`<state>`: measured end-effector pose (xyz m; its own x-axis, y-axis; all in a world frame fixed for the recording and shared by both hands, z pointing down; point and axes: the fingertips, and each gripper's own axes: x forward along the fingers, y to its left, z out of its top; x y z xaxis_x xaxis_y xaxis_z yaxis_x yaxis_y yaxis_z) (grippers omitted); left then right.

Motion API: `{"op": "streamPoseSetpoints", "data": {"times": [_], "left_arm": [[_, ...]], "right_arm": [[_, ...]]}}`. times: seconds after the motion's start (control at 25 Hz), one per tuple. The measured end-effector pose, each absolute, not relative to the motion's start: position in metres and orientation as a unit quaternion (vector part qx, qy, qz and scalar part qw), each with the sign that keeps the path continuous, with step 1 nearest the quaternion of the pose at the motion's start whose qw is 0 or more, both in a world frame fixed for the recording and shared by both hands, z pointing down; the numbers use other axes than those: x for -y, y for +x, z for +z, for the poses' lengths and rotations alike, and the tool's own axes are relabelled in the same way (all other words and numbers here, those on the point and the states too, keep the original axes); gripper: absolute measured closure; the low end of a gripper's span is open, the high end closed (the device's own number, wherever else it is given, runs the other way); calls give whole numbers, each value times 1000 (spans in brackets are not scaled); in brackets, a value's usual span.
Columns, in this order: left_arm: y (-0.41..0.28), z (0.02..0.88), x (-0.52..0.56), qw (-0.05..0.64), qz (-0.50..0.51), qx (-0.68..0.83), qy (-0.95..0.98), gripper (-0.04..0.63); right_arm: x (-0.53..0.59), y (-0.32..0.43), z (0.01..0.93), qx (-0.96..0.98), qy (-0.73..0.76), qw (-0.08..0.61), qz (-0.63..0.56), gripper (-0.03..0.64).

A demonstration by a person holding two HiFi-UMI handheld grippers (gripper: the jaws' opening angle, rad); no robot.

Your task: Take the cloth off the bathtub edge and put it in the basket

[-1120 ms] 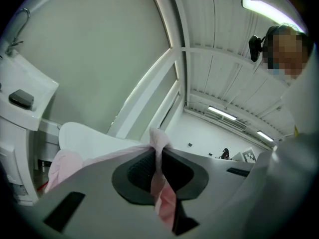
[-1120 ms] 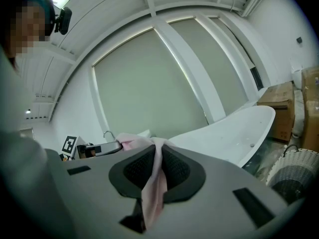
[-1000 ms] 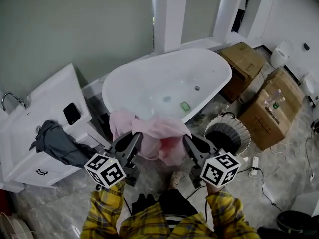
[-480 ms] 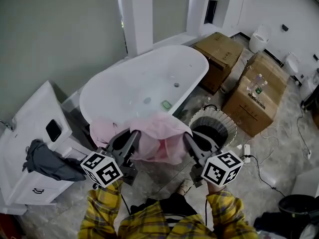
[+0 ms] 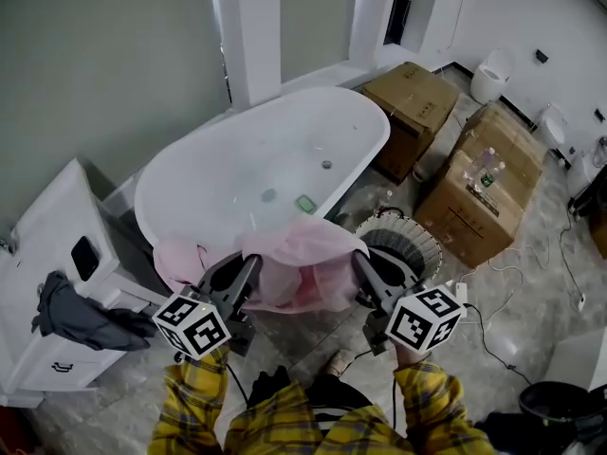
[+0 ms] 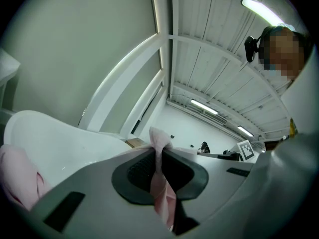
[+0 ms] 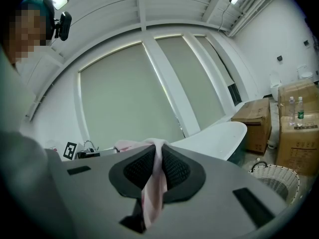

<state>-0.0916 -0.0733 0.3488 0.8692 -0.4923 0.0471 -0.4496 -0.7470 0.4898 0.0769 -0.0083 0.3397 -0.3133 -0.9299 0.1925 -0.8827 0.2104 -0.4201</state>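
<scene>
A pink cloth [image 5: 302,265] hangs stretched between my two grippers, in front of the white bathtub [image 5: 256,164]. My left gripper [image 5: 248,265] is shut on the cloth's left part, and pink fabric [image 6: 158,180] is pinched between its dark pads. My right gripper [image 5: 358,262] is shut on the right part, with a fold of cloth [image 7: 153,183] clamped in its jaws. The white wicker basket [image 5: 425,245] stands on the floor just right of the cloth, beside the tub's near end. A second pink piece [image 5: 177,261] lies low at the tub's left side.
Cardboard boxes [image 5: 484,197] stand right of the basket, another box [image 5: 410,98] behind the tub. A white cabinet [image 5: 52,254] with a grey garment [image 5: 71,313] draped on it is at the left. Cables and a power strip [image 5: 462,294] lie on the floor.
The view and both grippers have swung to the right with the pink cloth. The cloth now hangs closer to the basket, and the cabinet has slid toward the left edge.
</scene>
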Motion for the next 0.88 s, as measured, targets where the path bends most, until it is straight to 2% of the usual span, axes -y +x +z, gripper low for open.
{"op": "streamPoseSetpoints", "data": {"times": [0.44, 0.88], "left_arm": [[-139, 384, 86, 268, -16, 308, 913, 549], [-159, 417, 88, 281, -21, 408, 868, 548]], "right_arm": [[36, 40, 369, -795, -546, 37, -263, 565], [67, 15, 395, -848, -444, 4, -289, 565]]}}
